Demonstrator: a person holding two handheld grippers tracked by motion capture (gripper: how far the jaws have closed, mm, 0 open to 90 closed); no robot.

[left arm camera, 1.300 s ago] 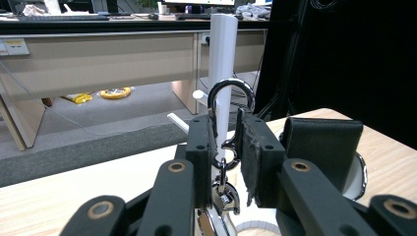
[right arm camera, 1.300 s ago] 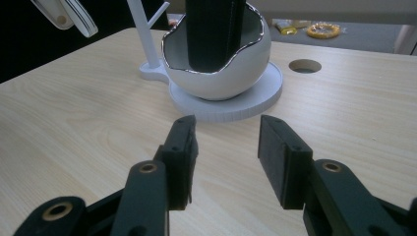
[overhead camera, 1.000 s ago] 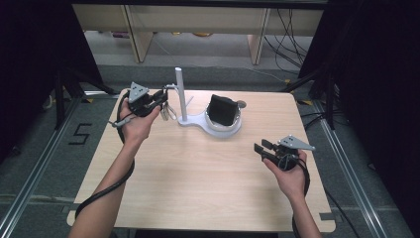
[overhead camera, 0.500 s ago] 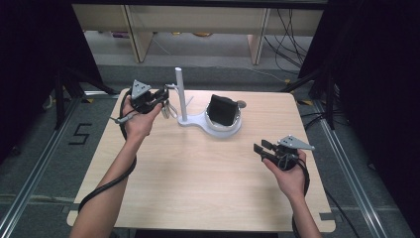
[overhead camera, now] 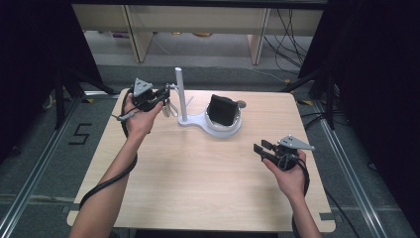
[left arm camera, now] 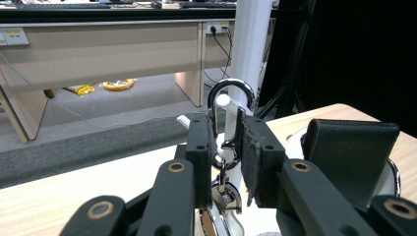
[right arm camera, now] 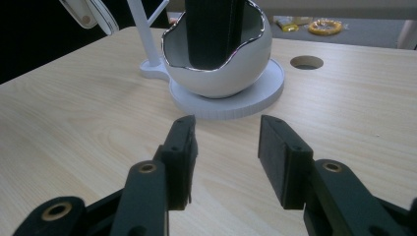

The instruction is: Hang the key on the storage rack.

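Note:
My left gripper (overhead camera: 162, 97) is held above the table's far left, shut on a silver carabiner clip (left arm camera: 230, 94) with a key ring hanging under it. In the left gripper view the clip's curved top sits around a short white peg (left arm camera: 223, 102) on the stand's upright post (left arm camera: 252, 44). The white stand (overhead camera: 181, 94) ends in a round bowl (overhead camera: 232, 127) that holds an upright black leather case (overhead camera: 222, 109). My right gripper (overhead camera: 261, 147) rests low at the right, open with nothing between its jaws, pointing at the bowl (right arm camera: 231, 69).
The wooden table (overhead camera: 198, 183) has a round cable hole (right arm camera: 306, 62) behind the bowl. White loops (overhead camera: 168, 108) dangle below the left gripper beside the post. Desks and cables lie on the floor beyond the far edge.
The left gripper has crept slightly up and toward the post with the clip. The right gripper has not moved.

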